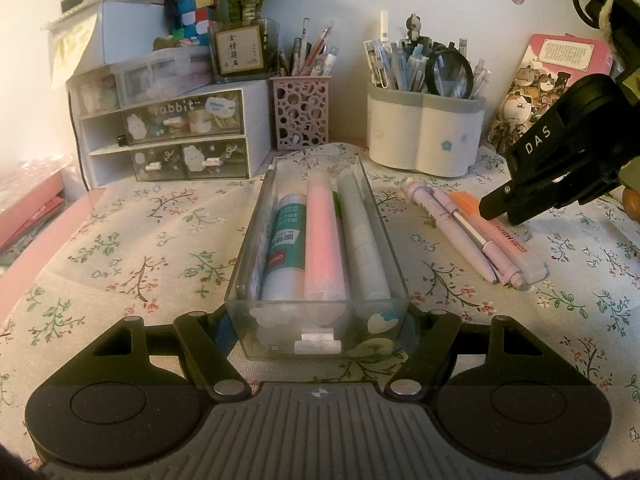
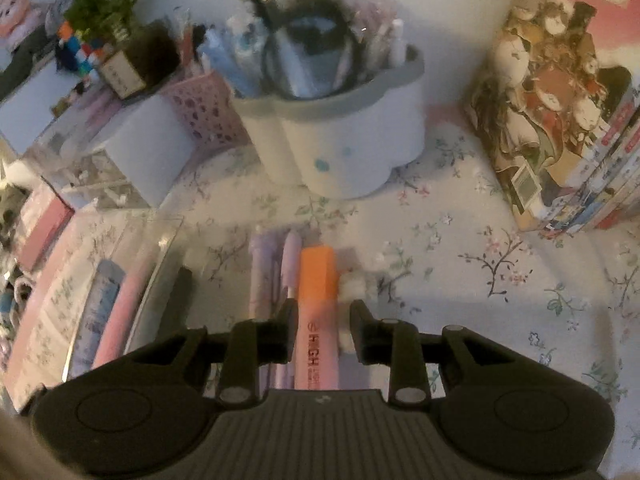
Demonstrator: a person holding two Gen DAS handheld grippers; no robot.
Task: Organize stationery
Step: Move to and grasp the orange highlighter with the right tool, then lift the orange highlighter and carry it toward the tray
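The left gripper [image 1: 318, 320] is holding the near end of the clear drawer [image 1: 320, 328] between its two fingers, which are pressing against the drawer's side walls. The drawer is sitting on the counter [image 1: 160, 240], which a floral cloth is covering, and inside it a glue stick [image 1: 286, 244], a pink highlighter [image 1: 323, 240] and a pale green marker [image 1: 362, 236] are lying side by side along its length. The right gripper [image 2: 320, 330] is standing half open around the orange-capped highlighter [image 2: 316, 292]: its left finger is touching or nearly touching the highlighter body, while a gap is showing on the right side, so it is not yet clamping it. This highlighter is lying on the cloth to the right of the drawer, just beside two lilac pens [image 1: 452, 224], which are lying on its left in the right wrist view. Behind these things, a white flower-shaped pen holder [image 1: 424, 136] full of pens and a magnifying glass [image 1: 448, 74] is standing near the wall, with a pink perforated pen cup [image 1: 300, 114] and a small drawer cabinet [image 1: 168, 136] to its left. A box of books [image 2: 560, 112] with cartoon characters is standing at the far right.
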